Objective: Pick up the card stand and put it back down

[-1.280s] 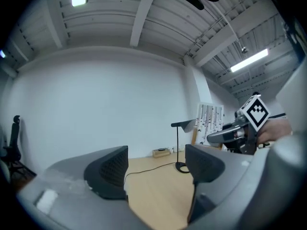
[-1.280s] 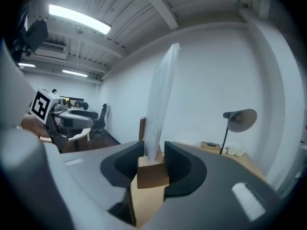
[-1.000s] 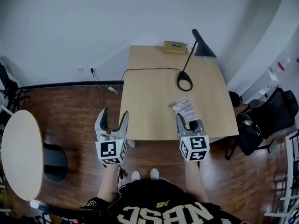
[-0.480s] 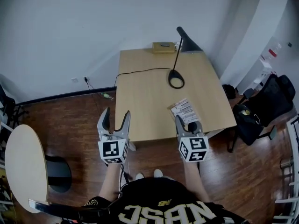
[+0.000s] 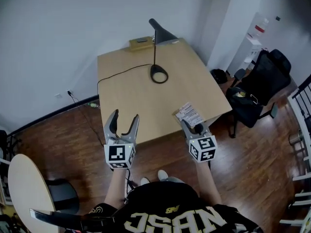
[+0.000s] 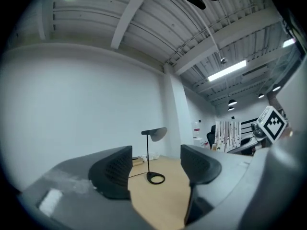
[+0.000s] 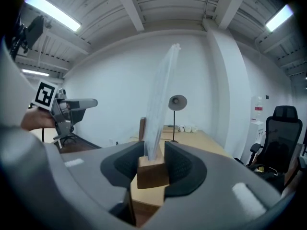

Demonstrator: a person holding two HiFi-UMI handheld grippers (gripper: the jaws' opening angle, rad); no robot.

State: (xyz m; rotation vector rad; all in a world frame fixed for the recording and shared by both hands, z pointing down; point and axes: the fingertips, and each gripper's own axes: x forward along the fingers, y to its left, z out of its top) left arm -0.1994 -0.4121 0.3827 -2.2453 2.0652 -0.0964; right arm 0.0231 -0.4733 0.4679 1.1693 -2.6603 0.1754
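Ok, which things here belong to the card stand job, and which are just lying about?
In the job:
- wooden-block card stand with clear panel, clamped in the right hand-held gripper
- light wooden table

Just lying about:
- black desk lamp
- small flat wooden box
- black office chair

An office: a plain wooden table (image 5: 126, 98) with a black desk lamp (image 5: 163, 34) stands near a white wall (image 5: 58, 33) on dark wood flooring (image 5: 58, 135). A black swivel chair (image 5: 260, 86) is at its right, under ceiling strip lights (image 7: 52, 12).
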